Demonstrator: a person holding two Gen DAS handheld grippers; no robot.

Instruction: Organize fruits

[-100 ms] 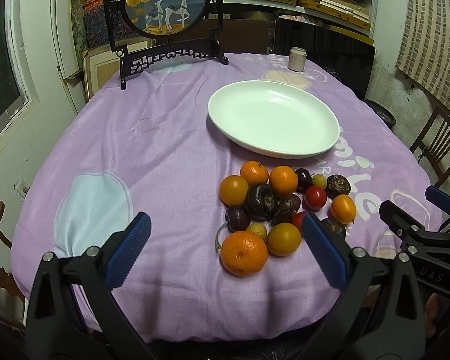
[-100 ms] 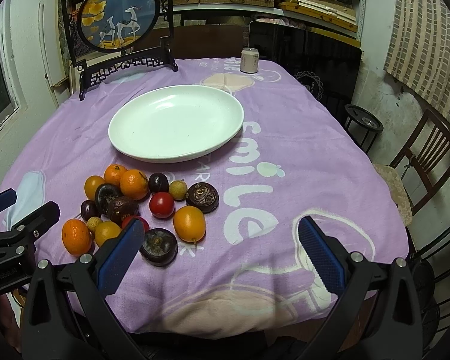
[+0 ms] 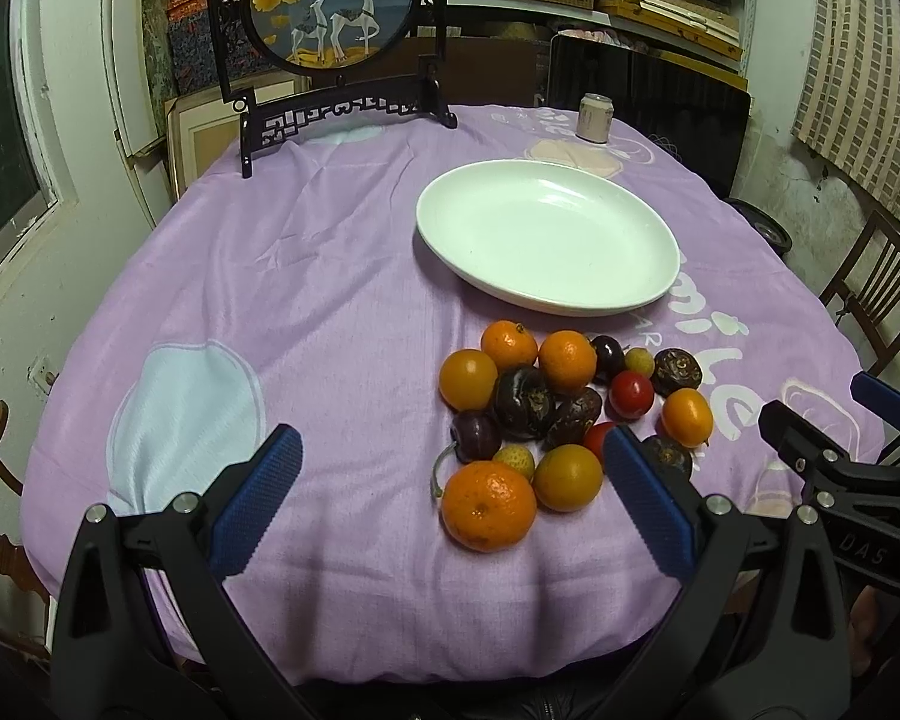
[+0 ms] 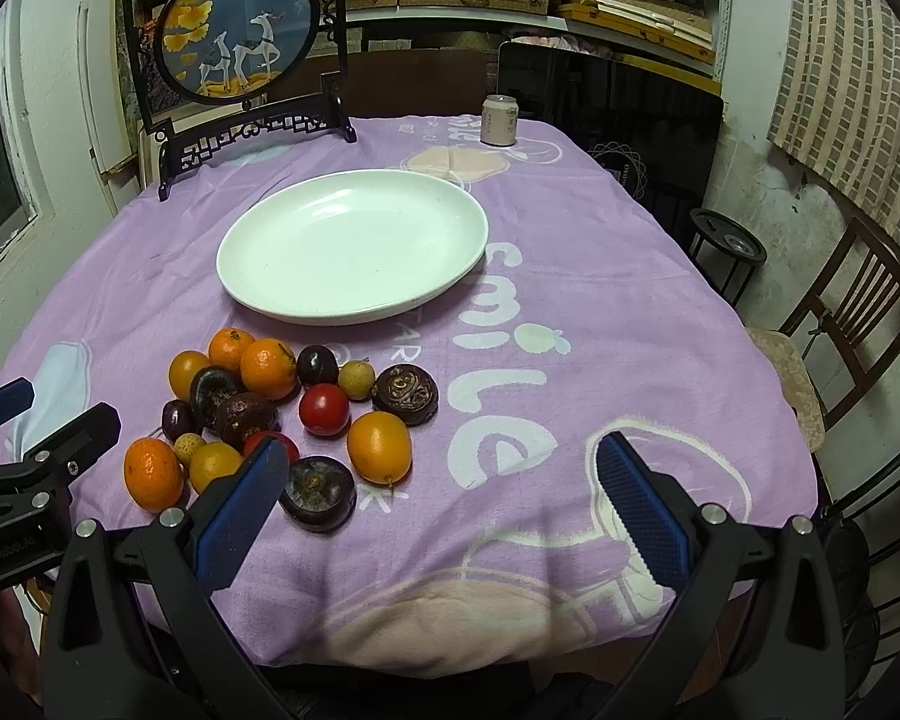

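Note:
A pile of fruit lies on the purple cloth near the table's front edge: several oranges, with the biggest orange [image 3: 488,504] [image 4: 153,474] nearest me, dark passion fruits [image 3: 521,402] [image 4: 316,493], plums, a red tomato [image 3: 630,394] [image 4: 324,410] and small yellow fruits. An empty white plate [image 3: 549,240] [image 4: 354,246] sits behind the pile. My left gripper [image 3: 450,495] is open and empty, just in front of the pile. My right gripper [image 4: 441,495] is open and empty, to the right of the pile; it also shows in the left wrist view [image 3: 822,450].
A framed deer picture on a black stand [image 3: 336,30] [image 4: 240,42] stands at the table's back left. A drink can [image 3: 594,117] [image 4: 500,120] stands at the back. A wooden chair [image 4: 852,324] is to the right of the table.

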